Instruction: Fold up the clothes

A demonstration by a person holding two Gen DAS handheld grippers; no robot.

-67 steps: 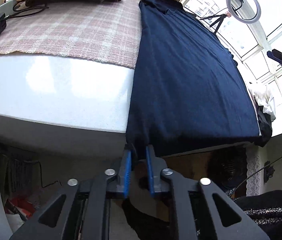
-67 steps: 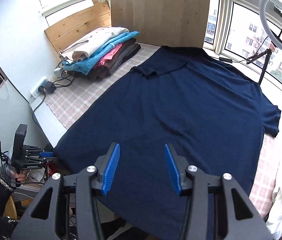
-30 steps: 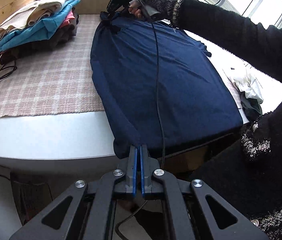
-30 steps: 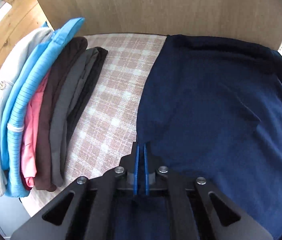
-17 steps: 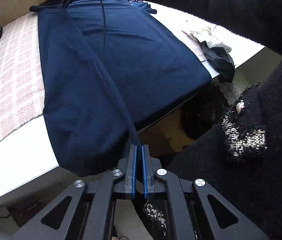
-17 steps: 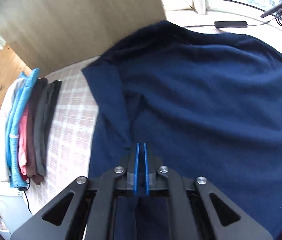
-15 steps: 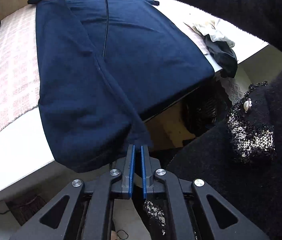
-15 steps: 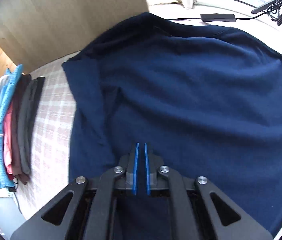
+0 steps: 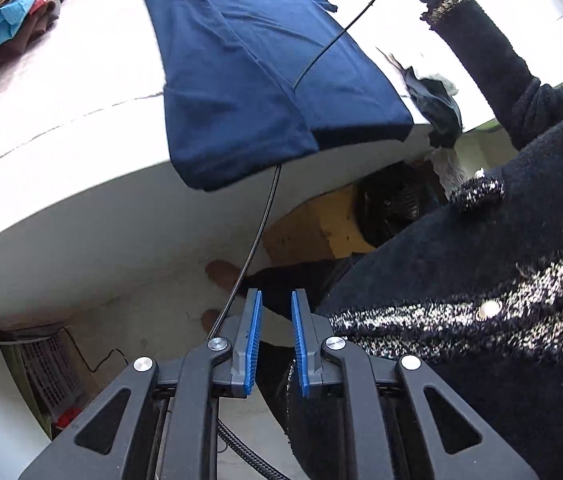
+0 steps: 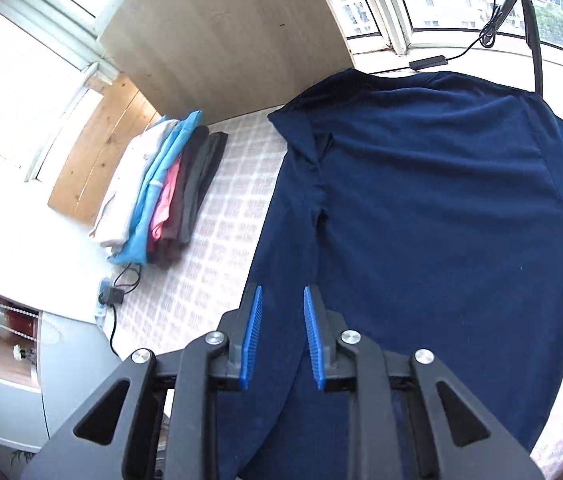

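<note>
One navy shirt (image 10: 433, 216); one folded-clothes stack (image 10: 161, 192); two grippers, left gripper (image 9: 275, 340), right gripper (image 10: 281, 336).

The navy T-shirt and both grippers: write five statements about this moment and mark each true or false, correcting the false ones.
1. The left gripper is open and holds nothing. True.
2. The right gripper is clamped on a sleeve. False: its jaws stand apart, empty.
3. One side of the navy T-shirt is folded over its middle. True.
4. The folded clothes stack lies on the T-shirt. False: it lies beside it, apart.
5. The T-shirt's hem overhangs the table edge. True.
</note>
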